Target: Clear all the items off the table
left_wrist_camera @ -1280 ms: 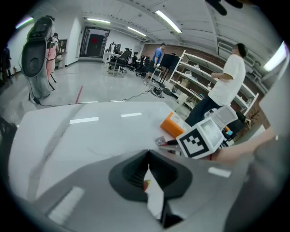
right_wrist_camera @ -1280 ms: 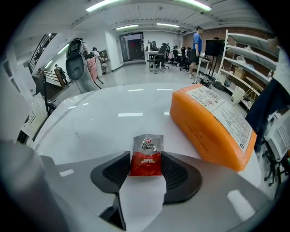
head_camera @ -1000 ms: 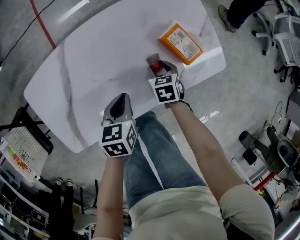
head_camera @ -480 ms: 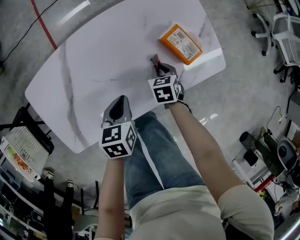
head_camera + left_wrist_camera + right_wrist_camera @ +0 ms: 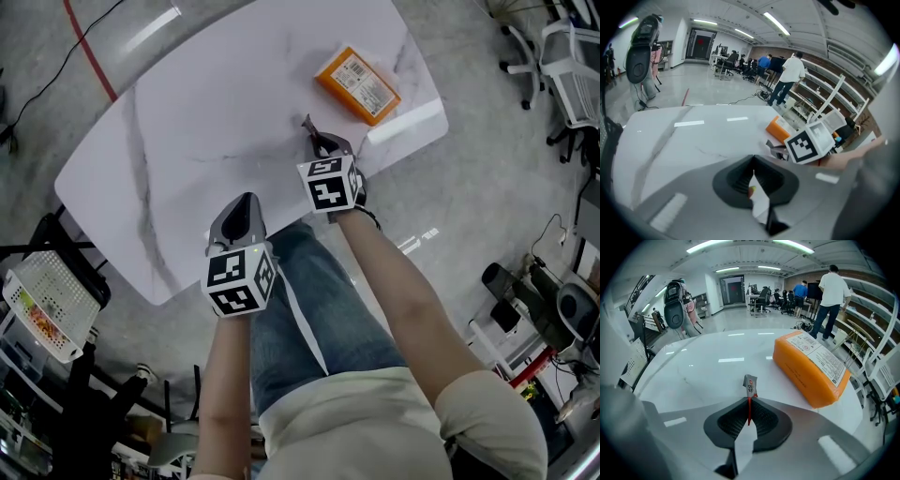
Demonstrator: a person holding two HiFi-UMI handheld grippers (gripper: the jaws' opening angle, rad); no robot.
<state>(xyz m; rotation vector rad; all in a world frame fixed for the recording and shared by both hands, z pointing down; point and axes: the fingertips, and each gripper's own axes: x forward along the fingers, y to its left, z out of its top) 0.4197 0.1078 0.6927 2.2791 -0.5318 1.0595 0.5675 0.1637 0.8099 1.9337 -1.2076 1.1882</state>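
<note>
Status, left to right.

White basket (image 5: 52,300): off the desk (image 5: 187,122), far left of the orange box (image 5: 356,84). Plausible drop spot, not confirmed.

Left tongs (image 5: 246,199): well left of the orange box, over the desk's near edge, jaws together. A yellowish speck (image 5: 749,190) shows at the seam. Can't tell what it is or whether it's gripped. I read this side as idle.

Right tongs (image 5: 749,401): just left of the orange box, by its nearest corner. Jaws have just been closing and are clamped on a small red-and-grey sachet (image 5: 750,384), which sticks up out of the tips. Can't tell if it's clear of the desk surface.

Orange box: lies flat, label up, at the desk's far right end. Neither tongs touches it.

Progress, my read: two items on the desk. The sachet is grabbed but not removed, and the box is not started. Left to do: carry the sachet off, then take the box, which is bulkier and likely needs a wider grip.
</note>
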